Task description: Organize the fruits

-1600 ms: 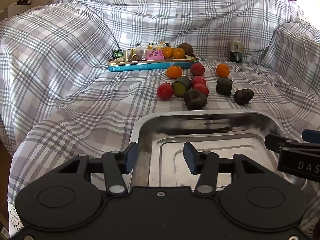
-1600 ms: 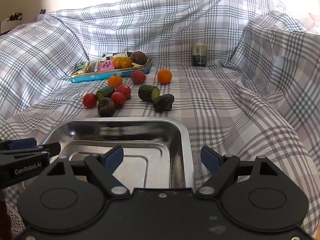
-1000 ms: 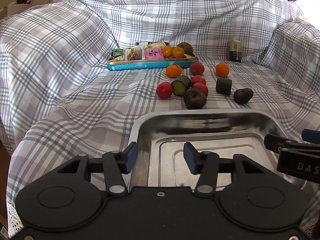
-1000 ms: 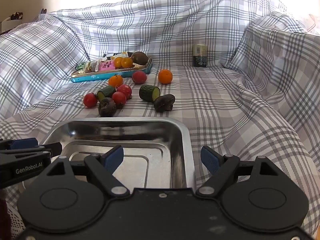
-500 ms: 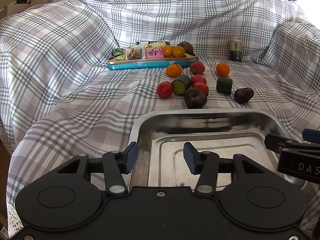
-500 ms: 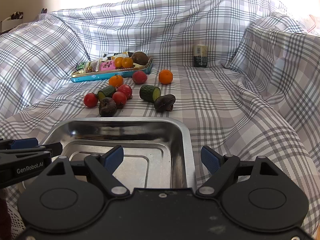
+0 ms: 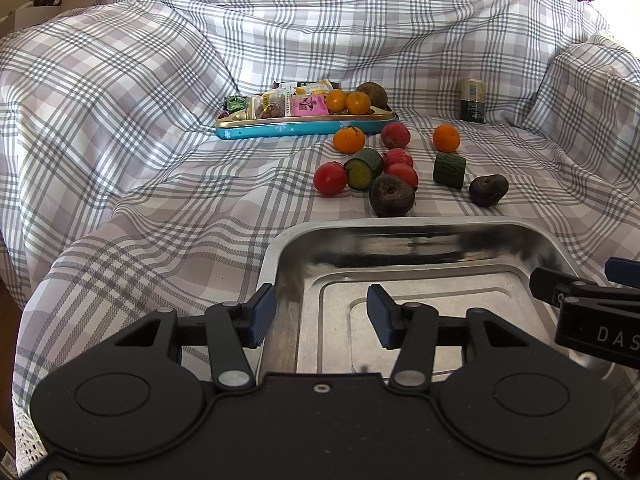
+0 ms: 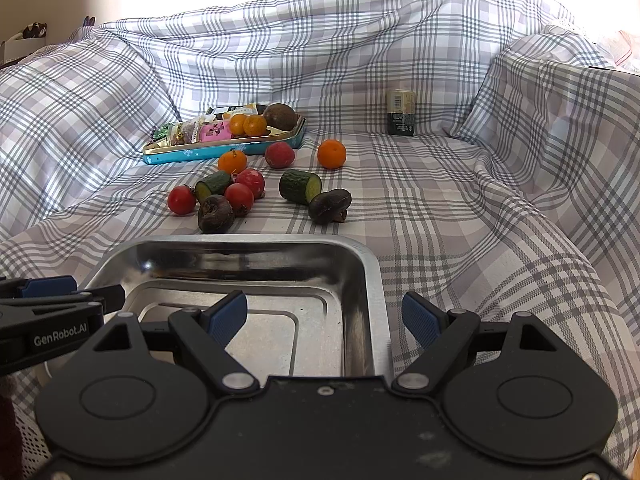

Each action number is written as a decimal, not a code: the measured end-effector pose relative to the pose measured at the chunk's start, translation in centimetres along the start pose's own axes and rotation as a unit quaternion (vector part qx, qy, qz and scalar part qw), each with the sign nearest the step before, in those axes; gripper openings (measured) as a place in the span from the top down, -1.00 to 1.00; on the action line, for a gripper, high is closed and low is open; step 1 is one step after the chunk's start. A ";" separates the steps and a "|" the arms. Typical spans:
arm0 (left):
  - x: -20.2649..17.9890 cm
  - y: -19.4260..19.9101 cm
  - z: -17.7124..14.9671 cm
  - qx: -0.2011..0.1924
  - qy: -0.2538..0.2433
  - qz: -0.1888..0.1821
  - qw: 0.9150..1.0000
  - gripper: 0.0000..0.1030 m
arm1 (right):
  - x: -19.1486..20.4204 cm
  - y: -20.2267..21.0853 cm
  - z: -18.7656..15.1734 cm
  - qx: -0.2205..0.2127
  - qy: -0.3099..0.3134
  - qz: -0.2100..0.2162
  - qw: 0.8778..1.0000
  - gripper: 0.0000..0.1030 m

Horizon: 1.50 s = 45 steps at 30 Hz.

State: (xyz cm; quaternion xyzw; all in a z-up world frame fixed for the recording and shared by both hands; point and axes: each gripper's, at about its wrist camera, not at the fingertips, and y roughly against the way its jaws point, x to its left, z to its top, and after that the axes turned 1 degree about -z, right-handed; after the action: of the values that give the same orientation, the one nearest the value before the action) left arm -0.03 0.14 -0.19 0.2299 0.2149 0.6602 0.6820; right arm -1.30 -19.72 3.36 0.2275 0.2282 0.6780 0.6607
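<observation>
Plaid cloth [image 7: 160, 184] in grey and white covers a sofa-like seat, and everything rests on it. Nearest the cameras sits a shiny metal tray [image 7: 400, 232] with nothing in it.

From the left wrist view, the left gripper [image 7: 318, 316] hovers over the tray's left rim, its blue-padded jaws spread apart with one pad outside the rim and one over the tray floor, gripping nothing. From the right wrist view, the right gripper [image 8: 324, 318] hovers over the tray's right rim, its jaws also wide apart and holding nothing.

Just beyond the far edge of the tray lies a loose scatter of produce. Closest to the tray is a dark beetroot [image 7: 391, 195], and a second dark beetroot [image 7: 488, 190] lies off to the right. A red tomato [image 7: 330, 178] sits at the left of the group, beside a cucumber piece [image 7: 363, 169]. Another cucumber piece [image 7: 449, 170] stands further right. Behind these are two loose oranges [image 7: 349, 139] and some red fruits [image 7: 396, 135].

Further back, a blue tin tray [image 7: 304, 128] holds snack packets, two small oranges and a brown round fruit. A small dark jar [image 7: 472, 100] stands well apart at the back right.
</observation>
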 end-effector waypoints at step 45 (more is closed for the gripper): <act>0.2 0.0 -0.3 -0.006 0.002 -0.001 1.000 -0.10 | 0.2 -0.1 -0.1 -0.003 0.001 -0.004 1.000 -0.70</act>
State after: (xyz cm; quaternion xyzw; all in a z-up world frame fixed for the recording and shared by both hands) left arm -0.16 0.33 -0.40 0.2241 0.2130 0.6610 0.6838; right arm -1.23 -19.51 3.24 0.2246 0.2276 0.6763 0.6636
